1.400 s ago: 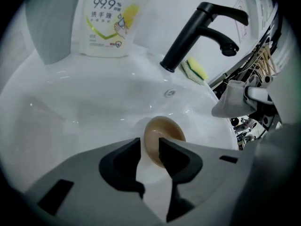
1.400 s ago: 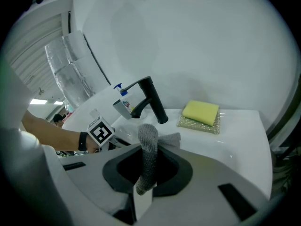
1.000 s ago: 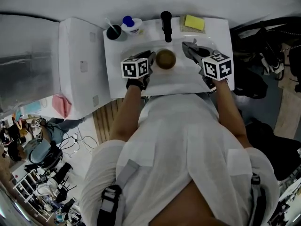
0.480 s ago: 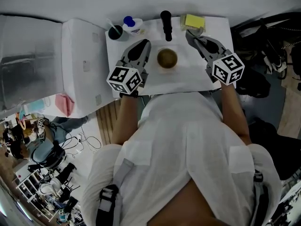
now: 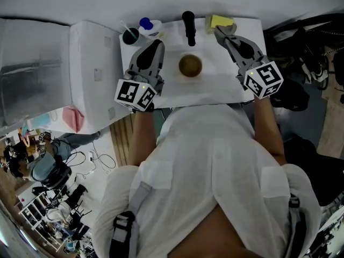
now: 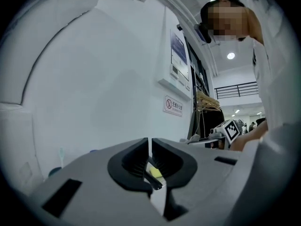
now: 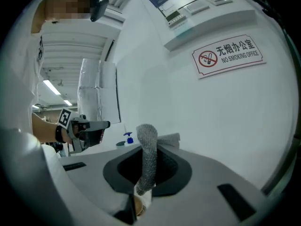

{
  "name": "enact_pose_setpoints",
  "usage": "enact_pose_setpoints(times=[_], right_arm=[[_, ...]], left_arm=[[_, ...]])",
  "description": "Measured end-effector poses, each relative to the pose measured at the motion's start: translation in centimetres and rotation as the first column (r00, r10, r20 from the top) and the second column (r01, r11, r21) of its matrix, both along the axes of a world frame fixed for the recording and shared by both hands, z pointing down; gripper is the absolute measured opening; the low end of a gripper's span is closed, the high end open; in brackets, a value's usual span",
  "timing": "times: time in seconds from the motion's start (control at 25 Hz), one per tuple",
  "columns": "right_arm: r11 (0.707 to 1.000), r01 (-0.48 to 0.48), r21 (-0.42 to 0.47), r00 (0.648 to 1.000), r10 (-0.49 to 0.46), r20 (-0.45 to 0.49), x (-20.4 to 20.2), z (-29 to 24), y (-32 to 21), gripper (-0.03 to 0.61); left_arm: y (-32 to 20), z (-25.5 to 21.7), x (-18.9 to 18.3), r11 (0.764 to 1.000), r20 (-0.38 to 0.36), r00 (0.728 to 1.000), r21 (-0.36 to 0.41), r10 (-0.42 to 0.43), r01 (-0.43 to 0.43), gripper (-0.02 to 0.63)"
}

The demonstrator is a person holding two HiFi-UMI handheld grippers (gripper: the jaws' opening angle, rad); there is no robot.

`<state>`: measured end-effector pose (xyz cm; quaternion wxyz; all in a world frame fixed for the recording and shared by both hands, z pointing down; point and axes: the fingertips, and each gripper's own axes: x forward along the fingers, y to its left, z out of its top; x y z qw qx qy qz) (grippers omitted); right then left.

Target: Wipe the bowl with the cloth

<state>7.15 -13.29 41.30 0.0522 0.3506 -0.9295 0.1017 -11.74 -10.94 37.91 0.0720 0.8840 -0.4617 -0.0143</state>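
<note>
The right gripper (image 5: 219, 32) pinches the grey cloth (image 7: 148, 160) — a fold stands up between its jaws — and hangs at 2 o'clock of the bowl (image 5: 190, 65), apart from it. The bowl sits mid-tabletop (image 5: 217, 84). At its 9 o'clock the left gripper (image 5: 158, 43) has just been closing its jaws — now all but together, nothing between them.
</note>
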Motion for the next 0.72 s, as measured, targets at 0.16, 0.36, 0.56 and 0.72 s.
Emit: enact_pose_setpoints(times=[0.16, 0.36, 0.56, 0.72], right_arm=[[1.0, 0.003, -0.004, 1.0, -0.003, 0.0, 0.02, 0.17, 0.01, 0.04], [1.0, 0.011, -0.003, 1.0, -0.011, 0.0, -0.2, 0.19, 0.07, 0.04], [1.0, 0.013, -0.002, 1.0, -0.013, -0.002, -0.27, 0.15, 0.17, 0.04], [1.0, 0.016, -0.001, 1.0, -0.016, -0.005, -0.36, 0.15, 0.33, 0.04]], left_arm=[[0.13, 0.36, 0.44, 1.0, 0.002, 1.0, -0.01, 0.008, -0.008, 0.031], [0.26, 0.68, 0.86, 1.0, 0.01, 1.0, -0.016, 0.016, -0.016, 0.031], [0.26, 0.75, 0.93, 1.0, 0.011, 1.0, -0.019, 0.018, -0.018, 0.031], [0.32, 0.91, 0.9, 1.0, 0.004, 1.0, -0.022, 0.018, -0.018, 0.031]])
